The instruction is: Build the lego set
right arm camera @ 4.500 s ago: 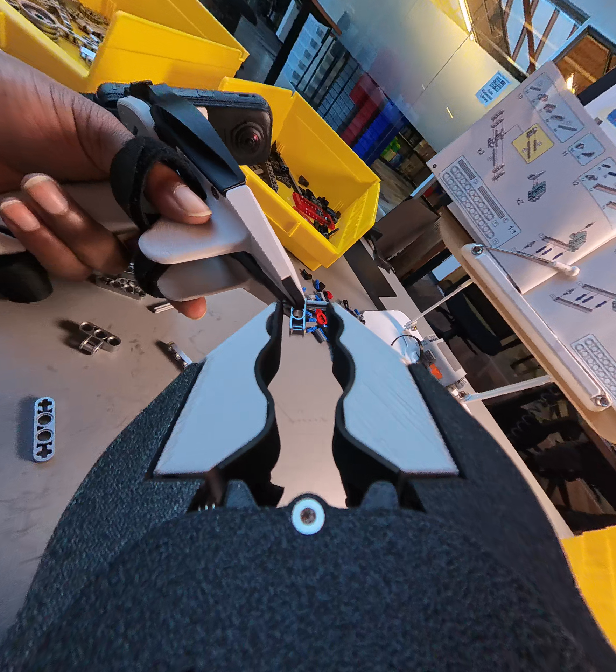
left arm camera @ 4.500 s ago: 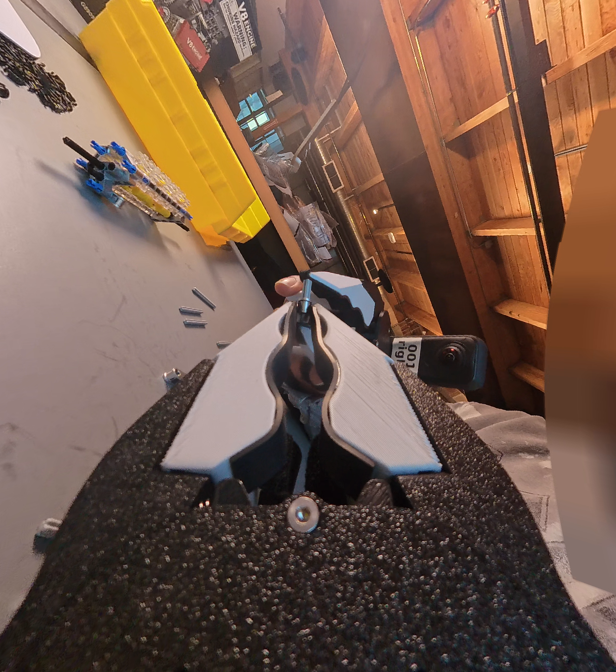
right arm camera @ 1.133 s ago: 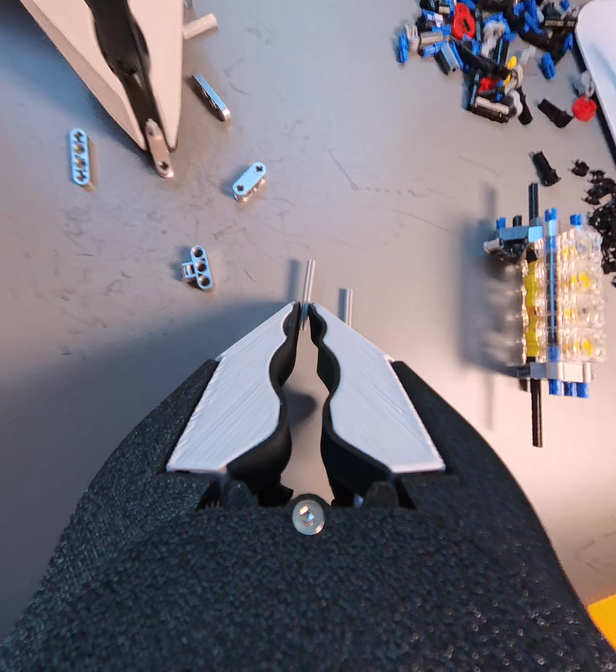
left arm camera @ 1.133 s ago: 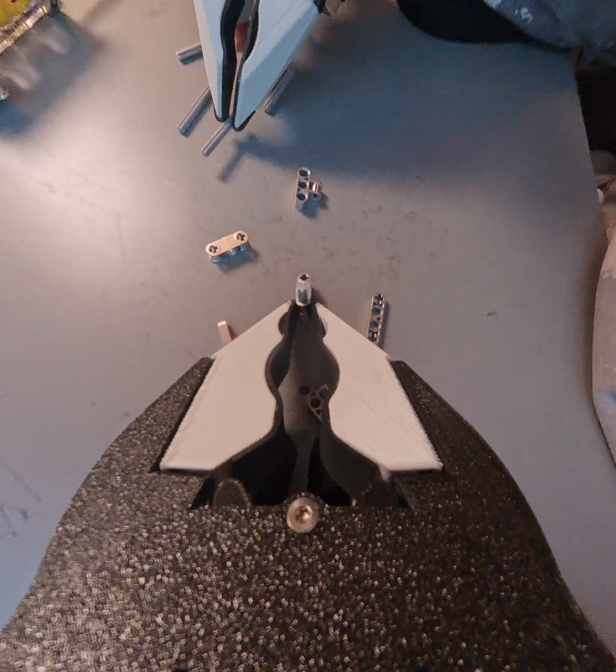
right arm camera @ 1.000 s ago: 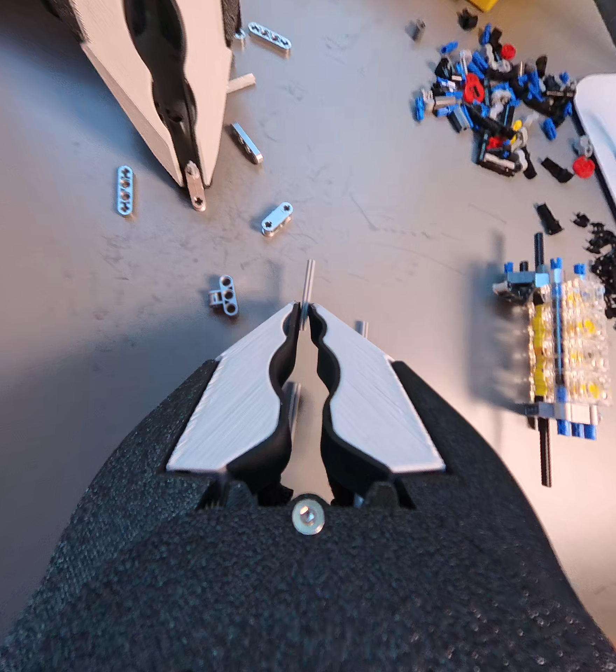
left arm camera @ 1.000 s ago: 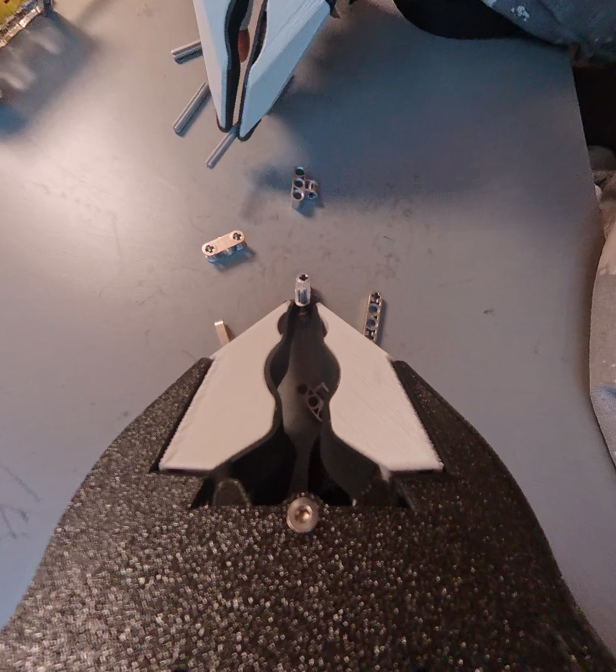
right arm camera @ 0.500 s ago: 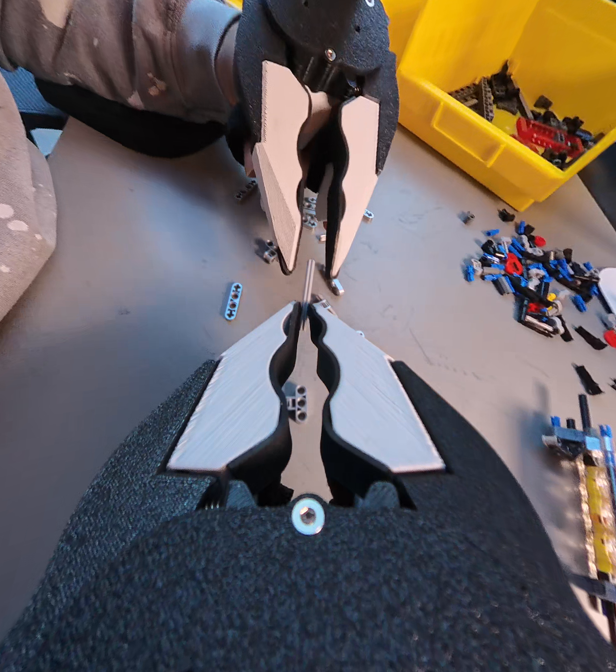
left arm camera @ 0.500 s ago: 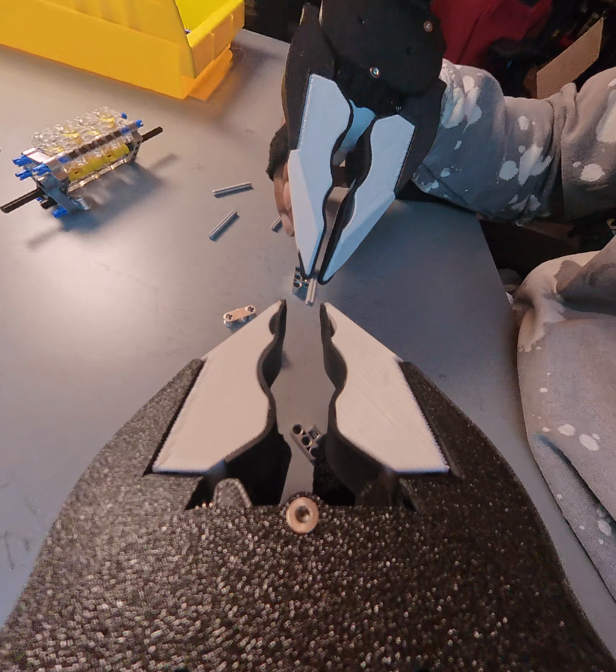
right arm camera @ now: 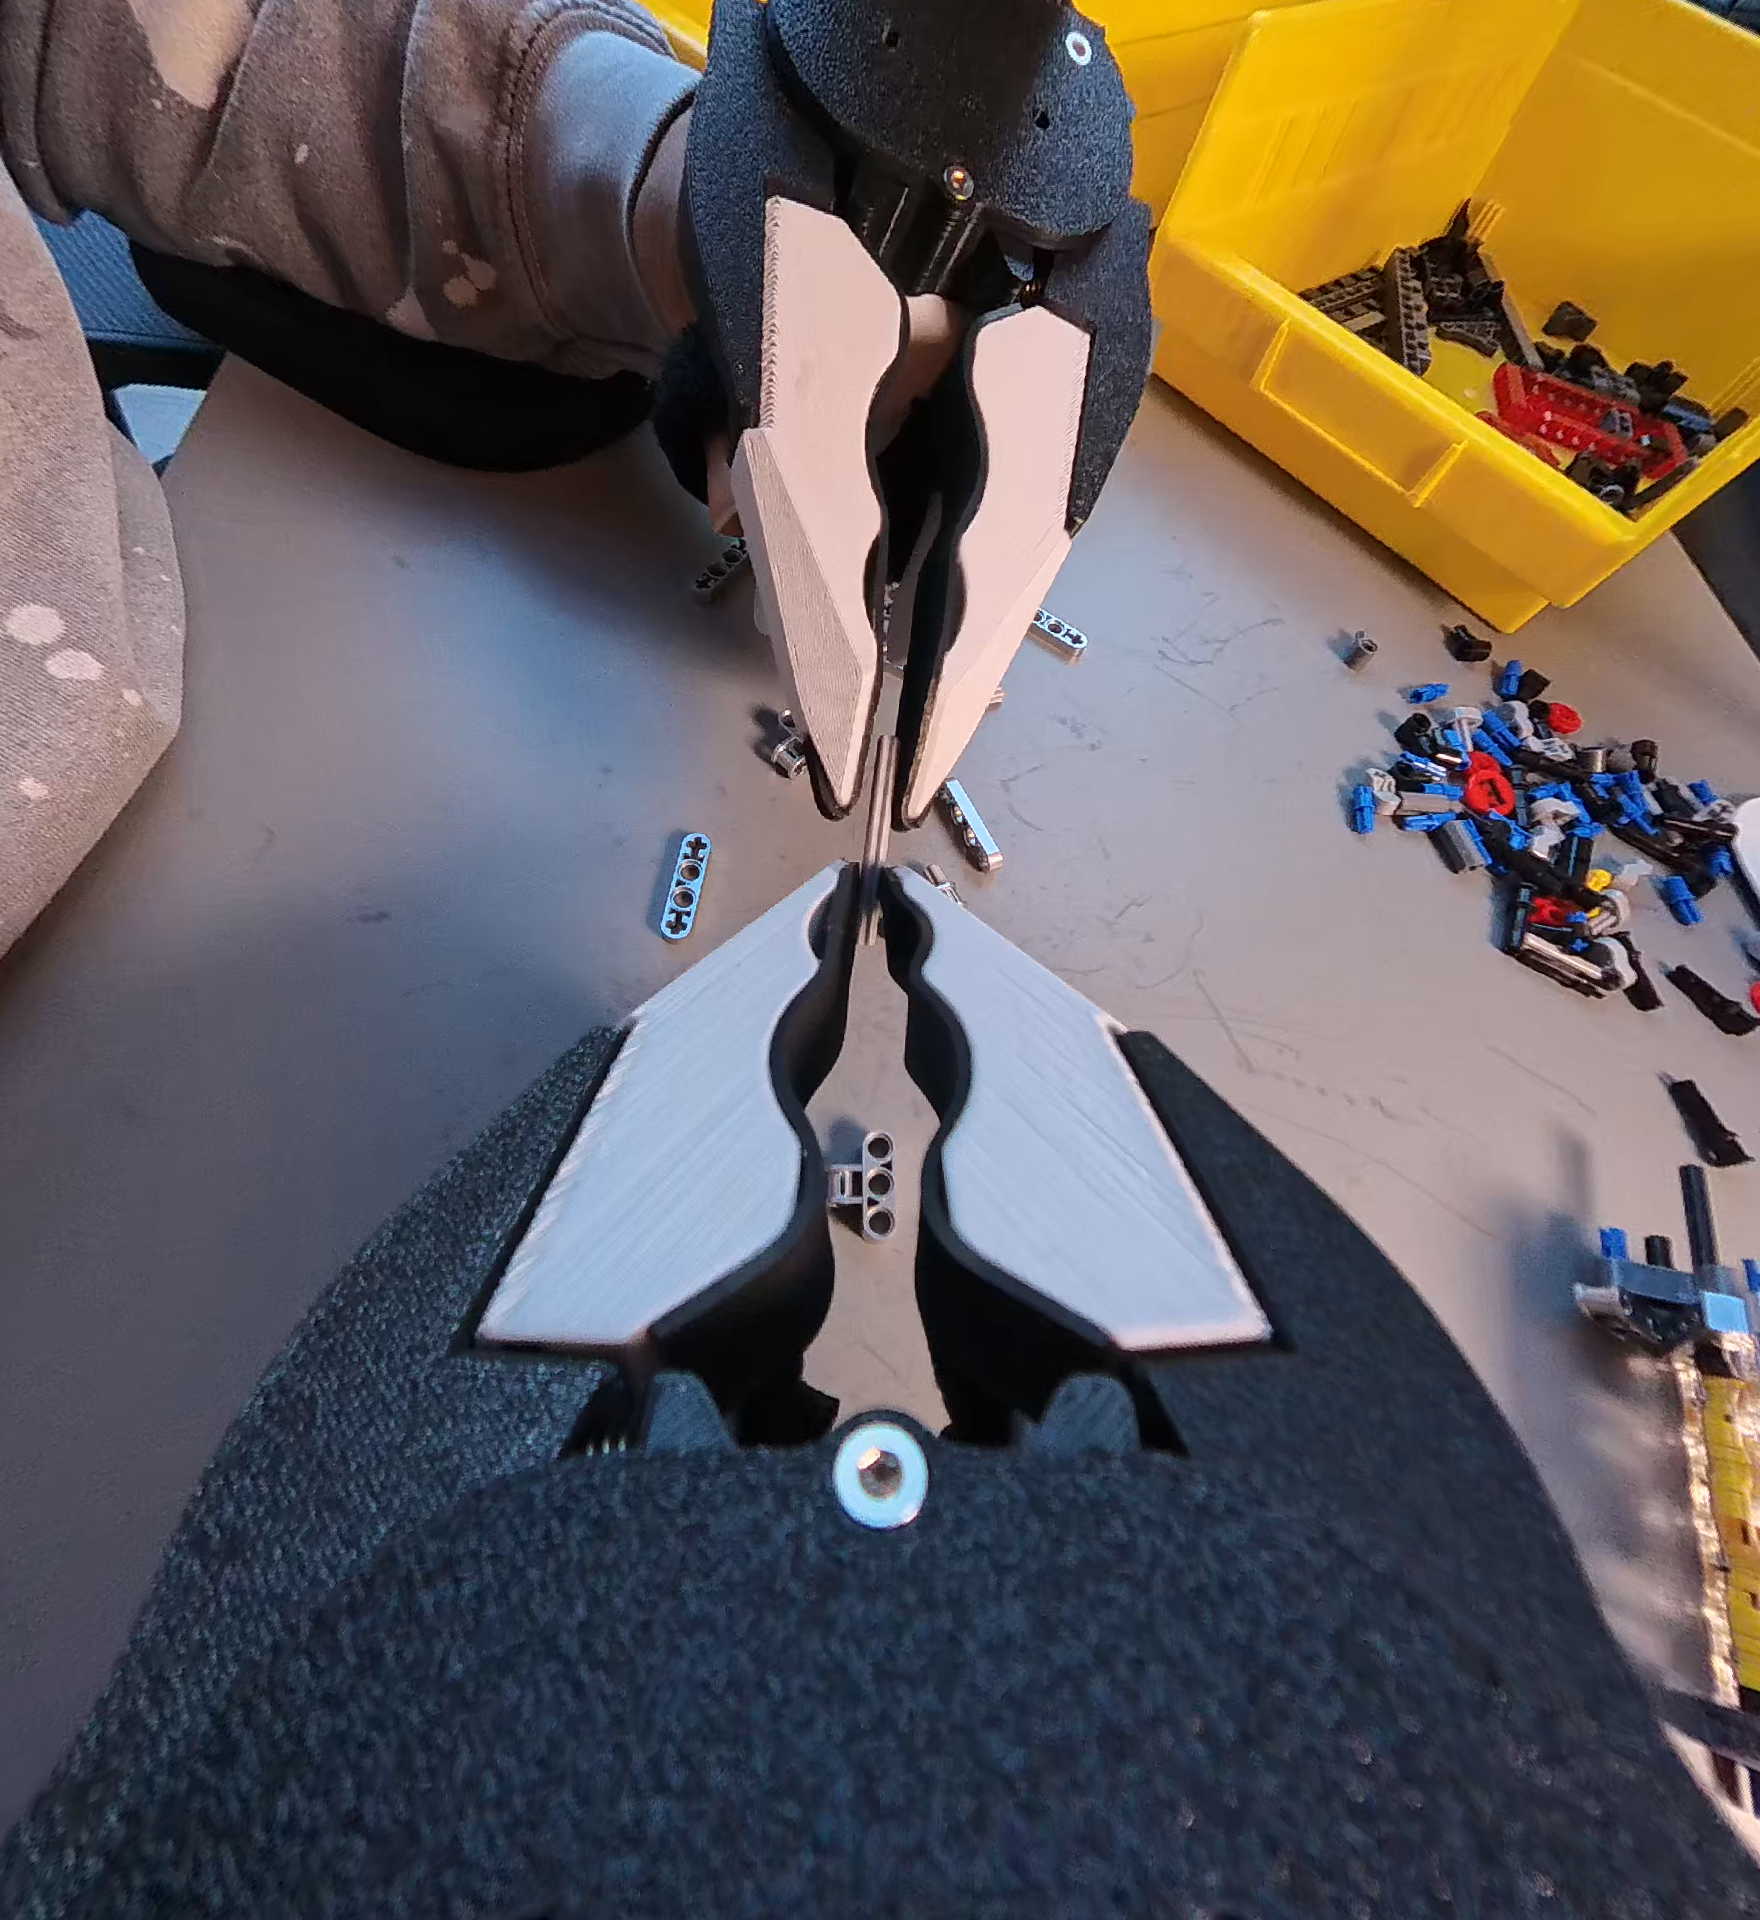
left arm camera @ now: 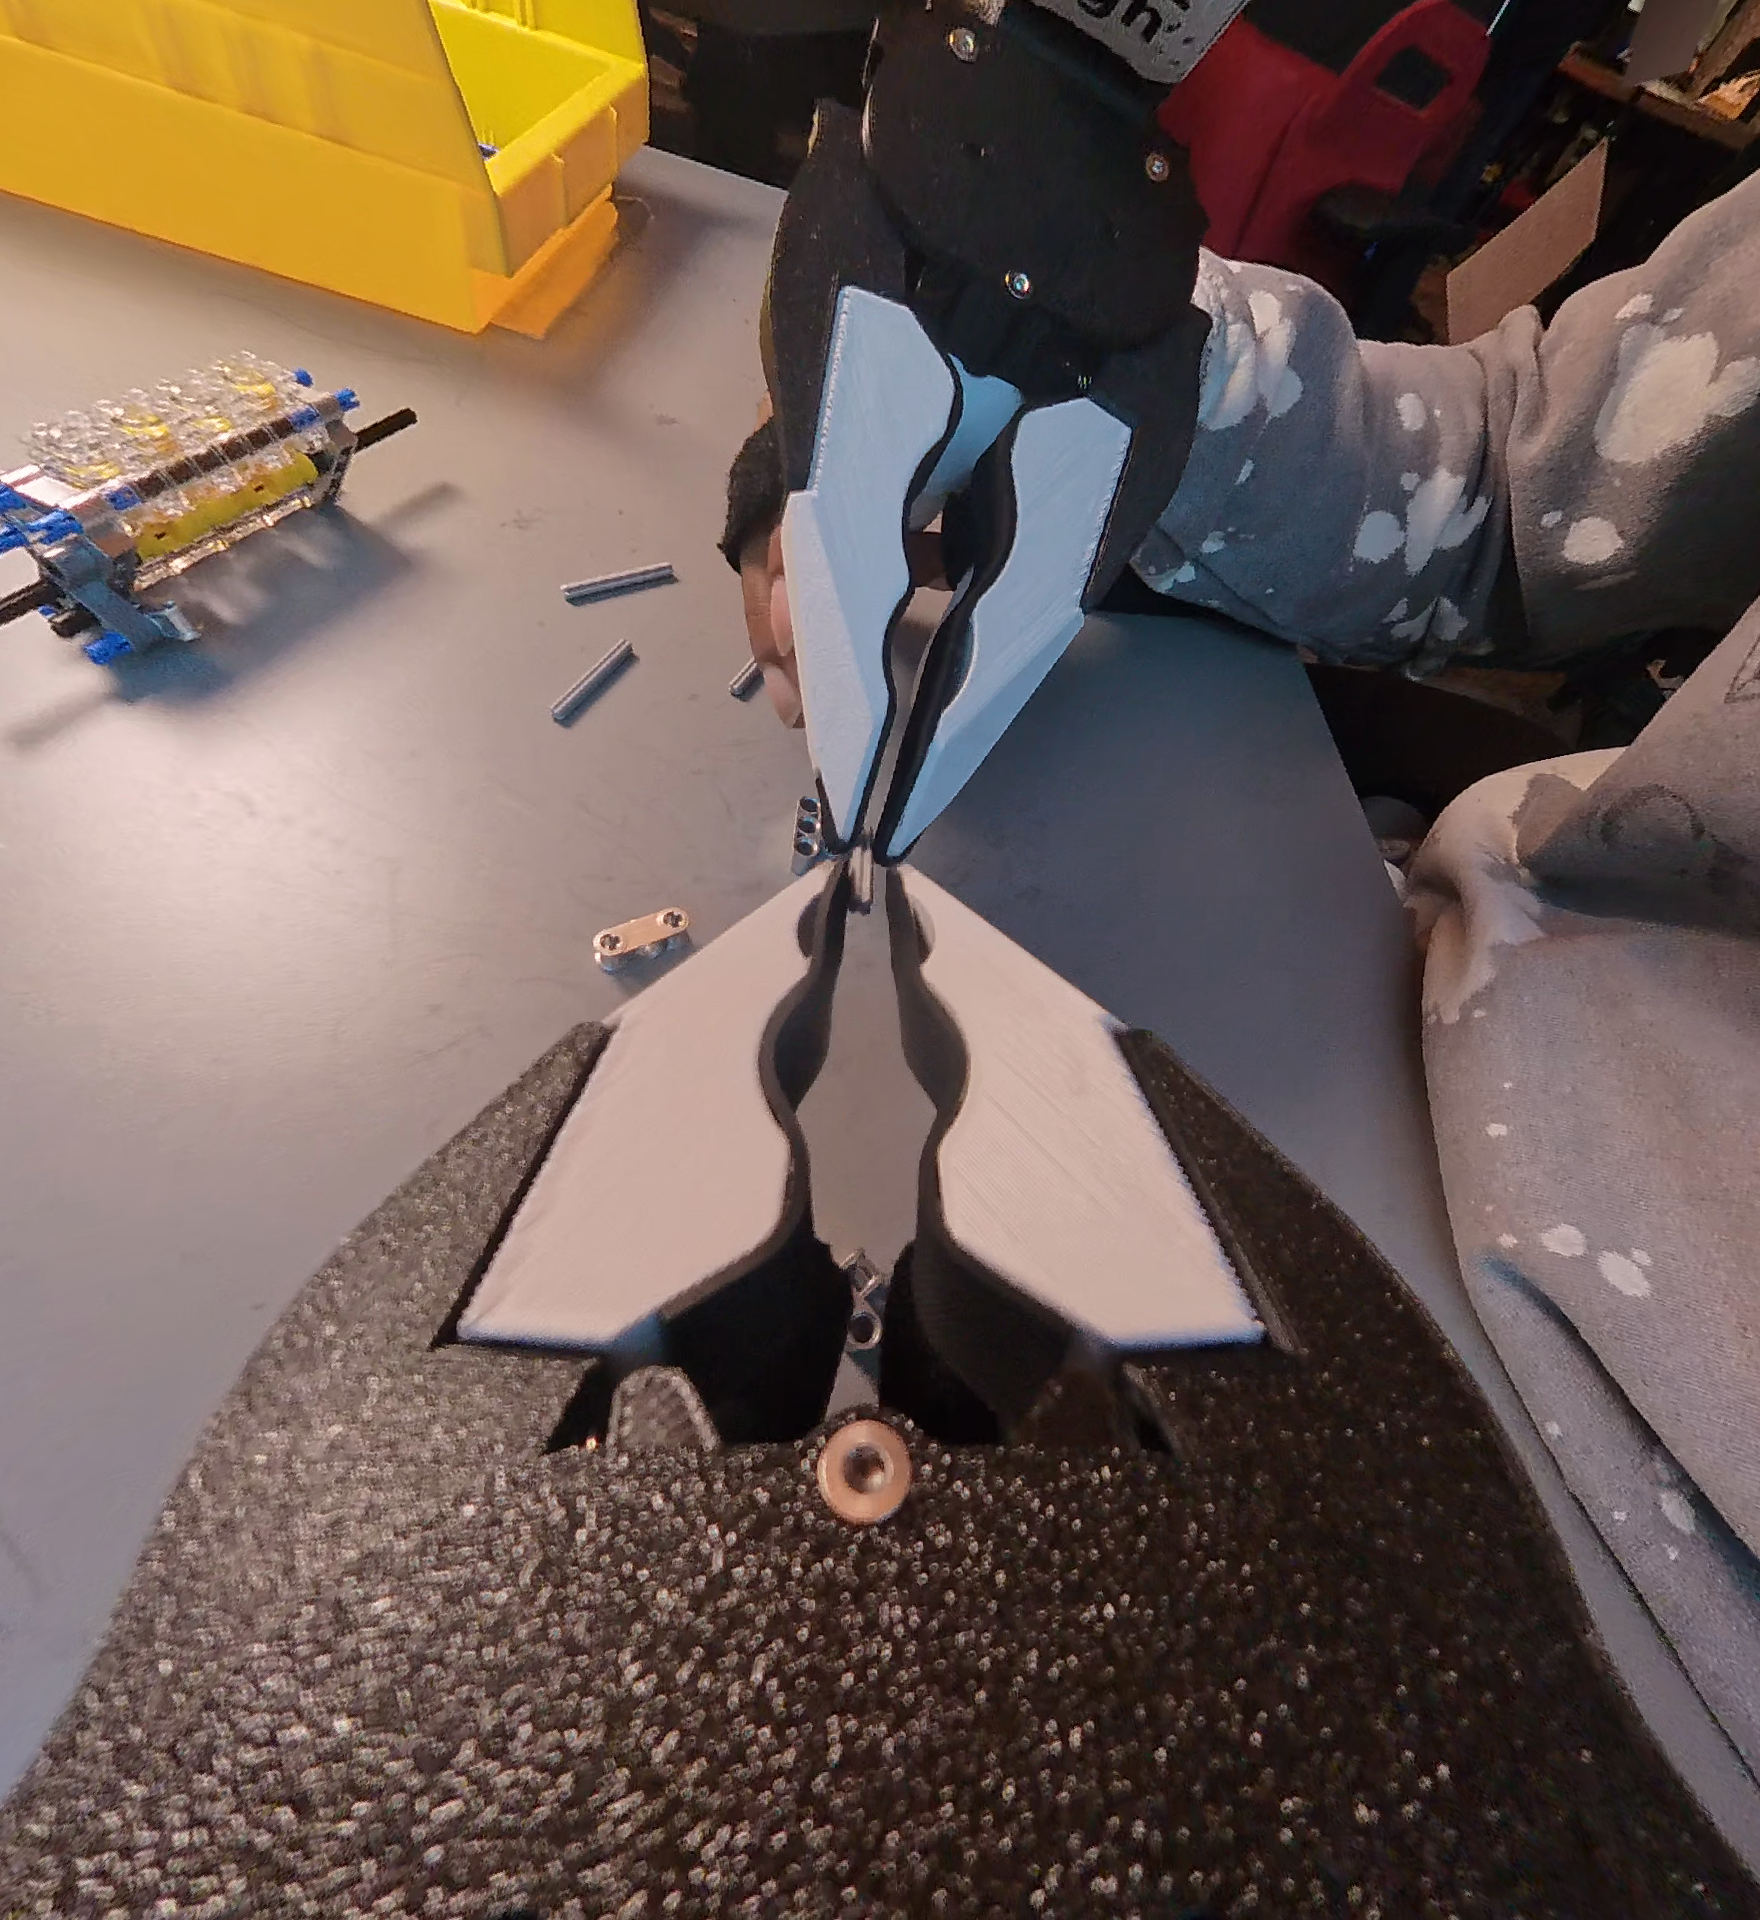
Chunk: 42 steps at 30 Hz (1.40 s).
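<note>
My right gripper [right arm camera: 863,883] is shut on a thin grey axle [right arm camera: 876,831] and holds it above the grey table [right arm camera: 336,727]. My left gripper [right arm camera: 874,810] faces it tip to tip, and the axle's free end sits between its fingers. In the left wrist view my left gripper [left arm camera: 863,902] has its jaws drawn in to a narrow slit around the axle [left arm camera: 863,881], with the right gripper [left arm camera: 860,847] just above. A small grey three-hole connector [right arm camera: 871,1184] lies on the table beneath the right gripper.
A clear-and-yellow brick assembly on a black axle [left arm camera: 169,499] lies at the left. Loose grey axles [left arm camera: 593,681], a short grey beam [left arm camera: 642,935] and a pile of small parts [right arm camera: 1530,831] lie around. Yellow bins [right arm camera: 1478,312] stand at the back. A person's sleeves flank the table edge. My left and right fingertips are right by each other.
The left gripper let go of its small grey piece and opened. The right gripper lifted the axle off the table. Both rose to meet tip to tip, and the left jaws closed around the axle's end.
</note>
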{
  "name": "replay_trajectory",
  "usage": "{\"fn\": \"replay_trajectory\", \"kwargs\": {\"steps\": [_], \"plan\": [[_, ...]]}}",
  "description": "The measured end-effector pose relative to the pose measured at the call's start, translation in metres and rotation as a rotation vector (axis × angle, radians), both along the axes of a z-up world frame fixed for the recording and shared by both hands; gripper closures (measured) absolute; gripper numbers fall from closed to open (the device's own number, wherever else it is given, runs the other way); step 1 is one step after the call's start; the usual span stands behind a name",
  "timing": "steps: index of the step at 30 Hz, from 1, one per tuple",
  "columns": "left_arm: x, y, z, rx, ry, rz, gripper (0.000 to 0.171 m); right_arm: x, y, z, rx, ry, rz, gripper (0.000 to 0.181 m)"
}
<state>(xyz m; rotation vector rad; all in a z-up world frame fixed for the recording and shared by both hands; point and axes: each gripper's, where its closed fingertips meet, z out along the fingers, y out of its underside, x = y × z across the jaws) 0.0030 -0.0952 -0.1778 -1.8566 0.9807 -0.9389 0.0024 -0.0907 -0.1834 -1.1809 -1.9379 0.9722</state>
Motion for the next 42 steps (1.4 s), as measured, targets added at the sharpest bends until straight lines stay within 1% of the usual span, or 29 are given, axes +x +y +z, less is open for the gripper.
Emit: {"fn": "replay_trajectory", "kwargs": {"steps": [3, 5, 7, 10, 12, 14, 16, 19, 22, 26, 29, 36, 42], "plan": [[0.0, 0.001, 0.0, 0.01, 0.005, 0.005, 0.169, 0.0, 0.0, 0.001, 0.0, 0.001, -0.001, 0.179], [-0.001, 0.002, 0.004, 0.012, -0.018, 0.018, 0.169, -0.001, 0.001, 0.004, -0.01, 0.018, -0.01, 0.179], [-0.004, 0.006, 0.017, -0.017, -0.113, 0.046, 0.169, -0.003, 0.004, 0.016, -0.061, 0.072, -0.033, 0.179], [-0.013, 0.013, 0.042, -0.08, -0.323, 0.09, 0.169, -0.003, 0.013, 0.046, -0.174, 0.2, -0.071, 0.181], [-0.019, 0.016, 0.053, -0.11, -0.425, 0.104, 0.17, -0.001, 0.018, 0.059, -0.224, 0.259, -0.088, 0.181], [-0.021, 0.016, 0.059, -0.137, -0.495, 0.102, 0.17, -0.002, 0.021, 0.065, -0.258, 0.297, -0.1, 0.179], [-0.02, 0.015, 0.065, -0.165, -0.565, 0.092, 0.17, -0.004, 0.022, 0.066, -0.267, 0.313, -0.11, 0.166], [-0.018, 0.015, 0.07, -0.206, -0.642, 0.083, 0.17, -0.009, 0.018, 0.067, -0.242, 0.352, -0.11, 0.166], [-0.013, 0.014, 0.069, -0.241, -0.672, 0.076, 0.17, -0.014, 0.013, 0.071, -0.23, 0.386, -0.106, 0.166], [-0.011, 0.015, 0.07, -0.277, -0.719, 0.076, 0.17, -0.016, 0.013, 0.075, -0.212, 0.417, -0.116, 0.178], [-0.011, 0.015, 0.07, -0.299, -0.742, 0.075, 0.17, -0.017, 0.014, 0.075, -0.216, 0.417, -0.12, 0.178], [-0.011, 0.014, 0.075, -0.373, -0.84, 0.037, 0.17, -0.016, 0.012, 0.079, -0.141, 0.444, -0.12, 0.178], [-0.009, 0.012, 0.076, -0.387, -0.846, 0.018, 0.17, -0.014, 0.01, 0.081, -0.098, 0.459, -0.105, 0.178]]}}
